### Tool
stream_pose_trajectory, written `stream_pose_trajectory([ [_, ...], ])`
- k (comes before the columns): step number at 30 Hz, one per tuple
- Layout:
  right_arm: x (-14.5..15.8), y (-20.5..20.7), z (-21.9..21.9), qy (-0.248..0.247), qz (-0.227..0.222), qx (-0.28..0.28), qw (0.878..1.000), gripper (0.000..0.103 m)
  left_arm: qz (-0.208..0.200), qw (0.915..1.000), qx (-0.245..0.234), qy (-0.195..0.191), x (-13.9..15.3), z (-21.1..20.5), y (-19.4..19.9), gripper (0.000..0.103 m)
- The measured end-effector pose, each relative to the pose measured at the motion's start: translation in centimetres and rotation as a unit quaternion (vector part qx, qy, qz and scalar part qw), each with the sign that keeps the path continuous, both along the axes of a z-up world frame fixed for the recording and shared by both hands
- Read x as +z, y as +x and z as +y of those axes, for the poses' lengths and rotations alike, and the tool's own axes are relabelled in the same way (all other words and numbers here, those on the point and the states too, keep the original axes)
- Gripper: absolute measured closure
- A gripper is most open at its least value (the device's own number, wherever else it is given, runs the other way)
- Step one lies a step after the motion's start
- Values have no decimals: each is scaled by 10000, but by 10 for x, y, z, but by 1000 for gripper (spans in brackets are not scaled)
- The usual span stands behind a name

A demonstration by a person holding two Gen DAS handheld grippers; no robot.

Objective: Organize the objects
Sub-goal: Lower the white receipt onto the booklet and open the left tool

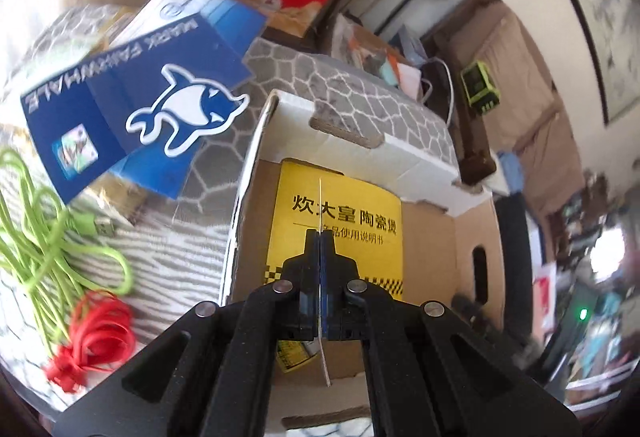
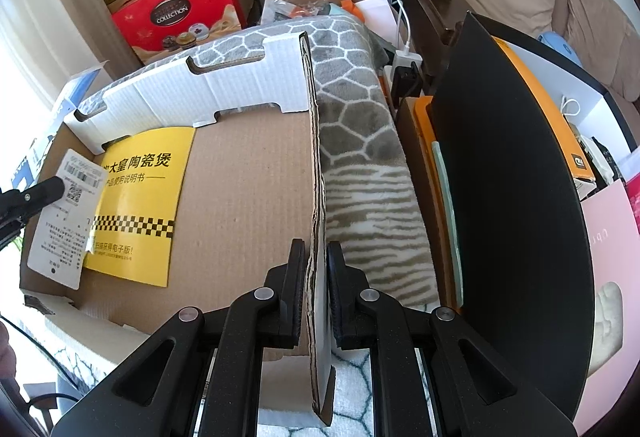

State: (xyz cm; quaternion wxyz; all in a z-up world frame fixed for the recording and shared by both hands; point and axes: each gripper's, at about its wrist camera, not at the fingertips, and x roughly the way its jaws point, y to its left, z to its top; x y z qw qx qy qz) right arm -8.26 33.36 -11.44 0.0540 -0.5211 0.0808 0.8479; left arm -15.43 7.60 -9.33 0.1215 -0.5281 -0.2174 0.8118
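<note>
- Left gripper (image 1: 321, 237) pinched tight on a thin white card (image 1: 322, 321), edge-on between the jaws, held over the open cardboard box (image 1: 428, 237).
- Same card seen from the right wrist as a printed tag with a barcode, hanging at the box's left end.
- Right gripper (image 2: 318, 257) clamped on the box's side wall, steadying it.
- Done so far: yellow instruction booklet (image 2: 138, 205) lying flat on the box floor.
- Left to sort, by the look of it: green cable (image 1: 48, 237), red cable (image 1: 98, 329), blue whale-print box (image 1: 132, 105), all outside on the patterned blanket (image 1: 352, 77).
- Card likely next into the box; not yet released.
</note>
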Motion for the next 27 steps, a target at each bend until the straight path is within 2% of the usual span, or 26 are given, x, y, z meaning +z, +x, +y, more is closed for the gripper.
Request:
stream_pose_trajectory([
  [2,0,0,0,9,3,-3,10000,92,9,9998,191,85,-3,-2,0,103],
  [6,1,0,-1,18,8,1,10000,92,73,9999,7,-131,-2,2,1,103],
  [9,1,0,-1,12,12,-1,10000,92,30,9999,45,-111,-5,-2,1,103],
  [17,0,-1,0,9,11,10,10000,92,262,9985,474,-87,2,-17,18,103],
  [27,1,-1,3,-38,7,-10,10000,92,76,9999,-25,-131,0,21,8,103],
])
